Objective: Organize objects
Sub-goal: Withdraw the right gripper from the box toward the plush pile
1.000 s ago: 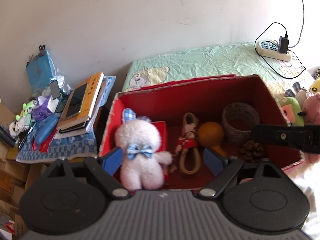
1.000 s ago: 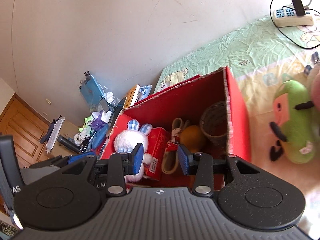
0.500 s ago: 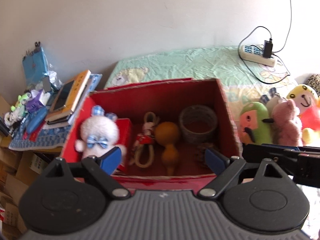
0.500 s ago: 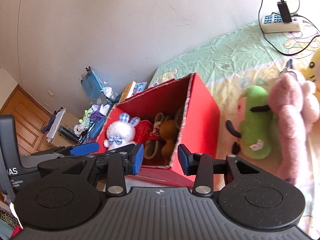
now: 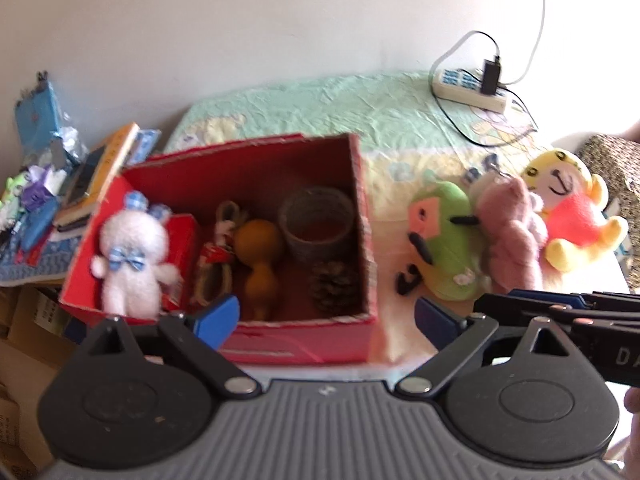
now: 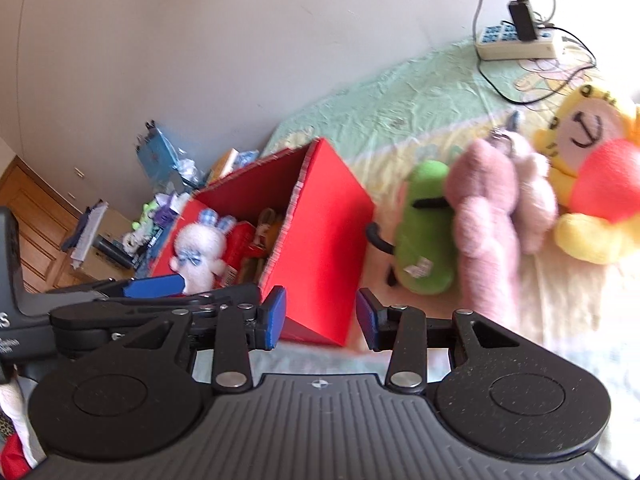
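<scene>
A: Grippers first. Left gripper [image 5: 326, 314]?
B: Jaws spread wide, nothing between them, hanging in front of the near wall of the red box [image 5: 308, 342]. Right gripper [image 6: 320, 316] is also released and bare, jaws apart, pointed at the box's near corner.

A: What's in the box?
B: White plush bunny [image 5: 130, 250] with a blue bow at the left end, leaning against a small red carton [image 5: 185, 236]. Then a rope toy [image 5: 216, 264], an orange gourd [image 5: 258, 258], a woven basket [image 5: 318, 222] at the back right, a pine cone [image 5: 334, 286] in front of the basket.

A: Outside it?
B: On the bed [image 5: 360, 108], just right of the box: green plush [image 5: 446, 242], pink plush [image 5: 512, 232] touching it, yellow tiger plush [image 5: 568, 216] pressed against the pink one. All three lie on the sheet, none gripped.

A: Anything else?
B: Power strip [image 5: 470, 88] with a black charger plugged in, far back on the bed. Stack of books [image 5: 98, 172] and clutter left of the box. Blurry frames, small stuff there unreadable.
</scene>
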The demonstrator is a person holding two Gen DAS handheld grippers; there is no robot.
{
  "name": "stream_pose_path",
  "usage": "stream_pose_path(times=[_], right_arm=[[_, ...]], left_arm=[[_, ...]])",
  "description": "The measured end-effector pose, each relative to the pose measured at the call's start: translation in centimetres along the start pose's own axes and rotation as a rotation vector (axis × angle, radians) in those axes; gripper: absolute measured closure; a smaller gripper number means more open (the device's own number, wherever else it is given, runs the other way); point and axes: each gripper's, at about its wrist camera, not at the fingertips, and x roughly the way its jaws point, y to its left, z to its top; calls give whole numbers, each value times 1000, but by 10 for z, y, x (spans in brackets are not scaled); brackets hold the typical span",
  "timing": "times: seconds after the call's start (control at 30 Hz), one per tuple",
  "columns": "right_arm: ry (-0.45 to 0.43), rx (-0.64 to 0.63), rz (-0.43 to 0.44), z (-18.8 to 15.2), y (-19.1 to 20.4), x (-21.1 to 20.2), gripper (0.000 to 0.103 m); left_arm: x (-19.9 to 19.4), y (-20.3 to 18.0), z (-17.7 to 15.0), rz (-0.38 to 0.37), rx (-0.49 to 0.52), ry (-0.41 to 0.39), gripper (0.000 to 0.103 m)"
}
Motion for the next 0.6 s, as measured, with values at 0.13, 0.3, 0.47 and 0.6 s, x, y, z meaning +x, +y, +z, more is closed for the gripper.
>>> stream_pose_path(times=[0.13, 0.3, 0.47, 0.6], right_arm=[[28, 9, -43, -5, -17, -9, 60], [39, 59, -104, -11, -44, -23, 60], [27, 106, -165, -14, -66, -40, 60], [16, 136, -211, -16, -81, -53, 60]], left_arm=[[-1, -16, -4, -32, 15, 15, 7], [0, -44, -8, -154, 52, 40, 7], [4, -73, -7, -309, 78, 74, 1], [7, -95, -2, -417, 88, 81, 1]])
